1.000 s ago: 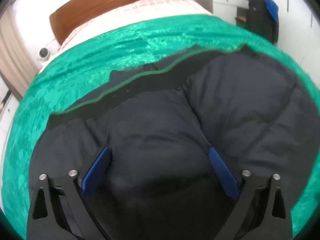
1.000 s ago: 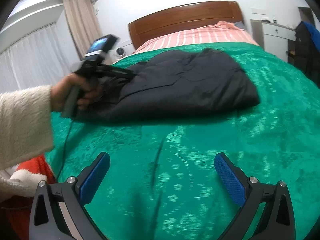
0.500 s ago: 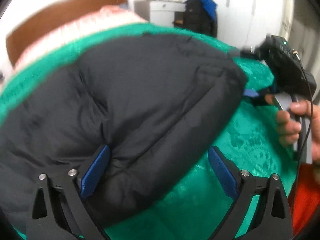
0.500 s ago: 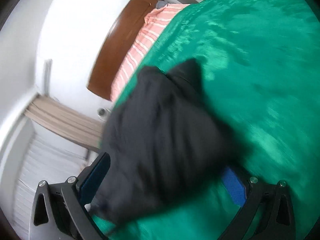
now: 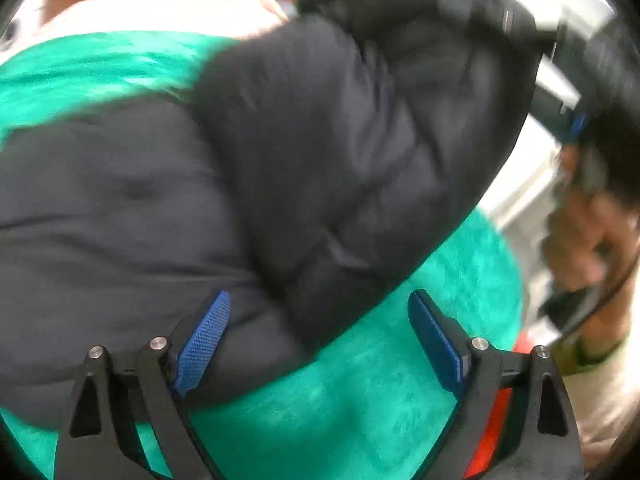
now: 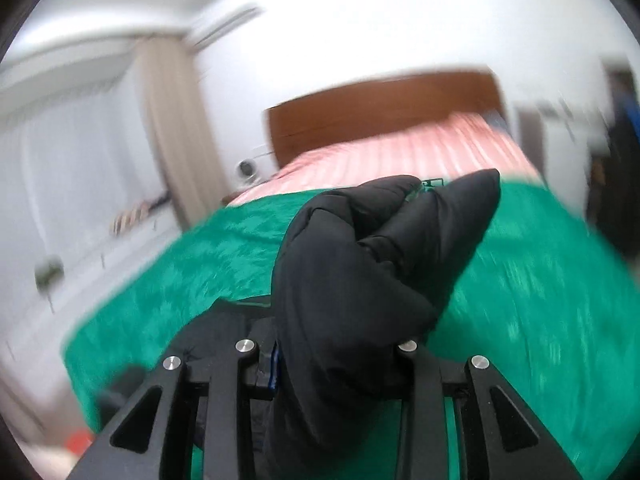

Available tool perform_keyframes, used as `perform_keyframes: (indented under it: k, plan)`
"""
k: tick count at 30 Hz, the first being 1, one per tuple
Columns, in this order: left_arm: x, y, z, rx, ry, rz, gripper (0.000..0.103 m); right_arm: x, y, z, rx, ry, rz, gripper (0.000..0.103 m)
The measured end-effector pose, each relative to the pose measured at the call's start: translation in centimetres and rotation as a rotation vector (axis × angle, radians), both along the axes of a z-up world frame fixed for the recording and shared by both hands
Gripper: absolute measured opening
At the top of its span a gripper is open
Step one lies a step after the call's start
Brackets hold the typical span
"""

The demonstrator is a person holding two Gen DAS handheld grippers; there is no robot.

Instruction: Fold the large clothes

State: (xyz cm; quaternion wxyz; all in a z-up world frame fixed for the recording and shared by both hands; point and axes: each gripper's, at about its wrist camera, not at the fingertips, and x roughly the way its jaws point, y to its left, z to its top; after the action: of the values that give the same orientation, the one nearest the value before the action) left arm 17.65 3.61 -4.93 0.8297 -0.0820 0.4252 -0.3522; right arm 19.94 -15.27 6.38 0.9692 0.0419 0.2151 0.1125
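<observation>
My right tongs (image 6: 340, 364) are closing, clamped on a bunched fold of the black jacket (image 6: 360, 272) raised above the green bedspread (image 6: 540, 288). My left tongs (image 5: 320, 344) gape, narrowing slightly, apparently pinching nothing; blur hampers me.

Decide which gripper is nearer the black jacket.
Right. The right gripper is closing on a lifted fold of the black jacket; the left gripper hovers at its edge, jaws apart.

Bright even daylight, blown-out white wall (image 6: 400, 20), heavy motion blur on green plush bedspread (image 6: 540, 280), fisheye bending and dark vignette at edges
</observation>
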Motion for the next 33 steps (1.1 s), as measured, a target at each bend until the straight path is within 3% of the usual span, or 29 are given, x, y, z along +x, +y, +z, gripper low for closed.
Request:
perform_keyframes:
  k: [4,7,9,11,17,22,24,25,26,28,31,33]
  plan:
    - [0.2,12.2,3.2,-0.061,-0.018,0.23,0.094,0.5,11.8,-0.8,-0.245,-0.055,0.132,0.033]
    - [0.8,20.2,3.4,-0.098,0.012,0.396,0.095,0.3,21.6,-5.8,-0.459,-0.039,0.283,0.033]
    - [1.2,22.5,3.1,-0.138,0.049,0.418,0.095,0.1,25.1,-9.3,-0.541,0.004,0.355,0.033]
    - [2.0,23.2,2.8,-0.191,0.087,0.389,0.095,-0.6,26.9,-11.8,-0.579,0.009,0.389,0.033]
    - [5.4,21.4,4.1,-0.251,0.094,0.272,0.096,-1.0,27.0,-12.8,-0.607,-0.017,0.365,0.033]
    - [10.1,16.9,5.2,-0.085,0.055,0.285,0.097,-1.4,27.1,-13.5,-0.643,-0.043,0.376,0.034]
    - [10.8,16.3,5.2,-0.053,0.066,0.297,0.059,-2.0,26.7,-13.4,-0.625,-0.05,0.374,0.038]
    - [11.4,16.0,4.9,-0.081,0.118,0.27,0.028,-2.9,26.0,-13.3,-0.607,-0.057,0.368,0.046]
    - [11.2,16.2,4.8,-0.079,0.124,0.286,0.025,-3.5,25.6,-13.0,-0.579,-0.053,0.365,0.065]
    - [10.5,16.7,5.2,-0.042,0.095,0.295,0.022,-5.6,24.7,-12.2,-0.528,-0.06,0.352,0.091]
    - [10.6,18.8,3.0,0.014,0.119,0.35,0.022,-10.8,21.7,-11.4,-0.367,-0.079,0.35,0.099]
    - [11.3,19.9,0.7,0.039,0.158,0.383,0.025,-12.4,20.4,-12.4,-0.322,-0.064,0.34,0.101]
